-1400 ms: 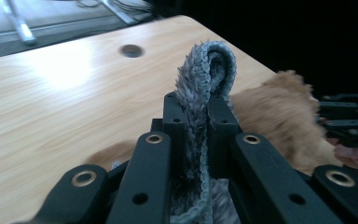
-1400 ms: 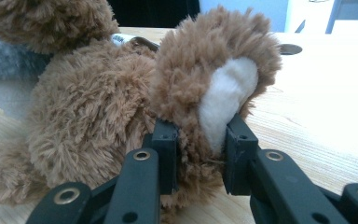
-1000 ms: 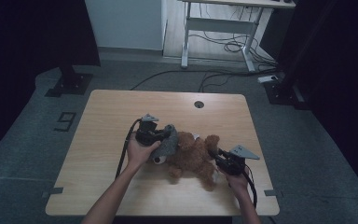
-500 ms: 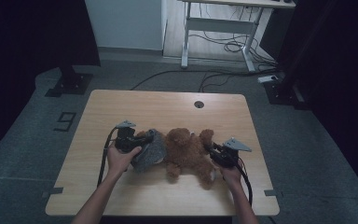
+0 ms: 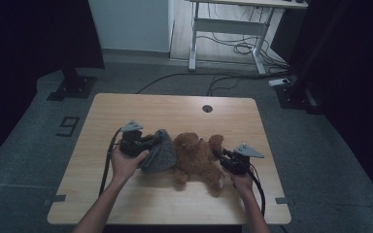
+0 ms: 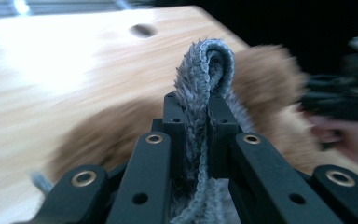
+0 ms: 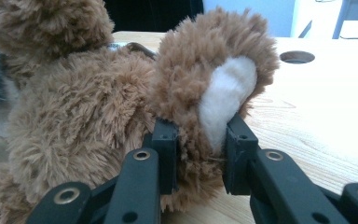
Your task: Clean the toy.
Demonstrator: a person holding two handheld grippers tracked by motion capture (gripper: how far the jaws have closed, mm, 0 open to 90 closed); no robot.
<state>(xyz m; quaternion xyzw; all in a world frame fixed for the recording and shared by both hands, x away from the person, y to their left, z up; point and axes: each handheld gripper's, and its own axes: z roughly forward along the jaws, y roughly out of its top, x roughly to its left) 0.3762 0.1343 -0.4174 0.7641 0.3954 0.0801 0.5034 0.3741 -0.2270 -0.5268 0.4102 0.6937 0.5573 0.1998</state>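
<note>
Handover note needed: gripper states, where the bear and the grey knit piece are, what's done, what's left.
Left gripper: shut on the grey knit garment, pinching its folded edge.
Right gripper: shut on the teddy bear's foot.
Teddy bear: lying mid-table, garment against its left end.
Done: both grips are set, the garment stretched out left of the bear.
Left: probably finish moving the garment on or off the bear; which way isn't clear. Keep the foot held.
</note>
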